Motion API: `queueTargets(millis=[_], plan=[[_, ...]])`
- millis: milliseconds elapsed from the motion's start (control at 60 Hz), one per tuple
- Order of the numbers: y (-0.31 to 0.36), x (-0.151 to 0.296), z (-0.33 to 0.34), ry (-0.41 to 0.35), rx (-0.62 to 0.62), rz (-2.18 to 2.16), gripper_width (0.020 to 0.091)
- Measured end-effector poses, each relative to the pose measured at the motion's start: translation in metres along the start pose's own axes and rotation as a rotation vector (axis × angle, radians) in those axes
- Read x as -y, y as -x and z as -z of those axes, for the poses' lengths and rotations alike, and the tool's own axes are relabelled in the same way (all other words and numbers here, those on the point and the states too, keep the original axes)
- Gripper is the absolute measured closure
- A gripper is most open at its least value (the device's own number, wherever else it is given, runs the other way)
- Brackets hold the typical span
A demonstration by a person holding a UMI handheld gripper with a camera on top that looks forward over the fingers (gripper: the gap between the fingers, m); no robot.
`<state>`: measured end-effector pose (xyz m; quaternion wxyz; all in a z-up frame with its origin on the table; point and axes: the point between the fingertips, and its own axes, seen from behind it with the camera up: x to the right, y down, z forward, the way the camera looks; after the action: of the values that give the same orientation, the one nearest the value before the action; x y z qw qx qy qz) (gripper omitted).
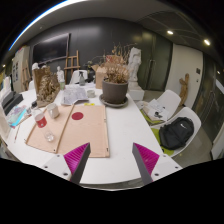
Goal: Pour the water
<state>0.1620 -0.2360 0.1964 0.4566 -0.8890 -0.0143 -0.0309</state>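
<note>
Pouring had not begun, as far as the view showed: nothing sat between the fingers, and no water was seen moving. The likeliest things for the task were a small glass [39, 118] standing on the near-left part of the wooden board [80, 130] and a white jug-like vessel [74, 95] beyond the board's far edge, though whether either held water could not be told. The tool [112, 157] hovered above the near edge of the white surface [120, 140], its two pink-padded fingers apart and holding nothing, well short of both glass and vessel. So the whole job seemed left to do: reach, grip the vessel, carry it over the glass and tilt. A red round piece [78, 116] lay on the board near the glass. Further out stood a potted plant [115, 85] on a saucer, and off the surface's right side a chair [185, 125] carried a black bag [178, 132].
</note>
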Motion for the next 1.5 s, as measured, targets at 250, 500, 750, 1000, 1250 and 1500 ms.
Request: queueTargets(millis=[250, 500, 750, 1000, 1250, 1500], plan=[[0.061, -0.01, -0.004, 0.013, 0.076, 0.043, 0.0244], [0.178, -0.032, -0.016, 0.007, 0.176, 0.089, 0.0246], [0.311, -0.043, -0.071, -0.05, 0.242, 0.094, 0.0245], [0.358, -0.007, -0.162, -0.198, 0.147, 0.053, 0.0253], [0.373, 0.014, -0.196, -0.274, 0.117, 0.047, 0.07], [0.367, 0.017, -0.194, -0.254, 0.077, 0.05, 0.0855]])
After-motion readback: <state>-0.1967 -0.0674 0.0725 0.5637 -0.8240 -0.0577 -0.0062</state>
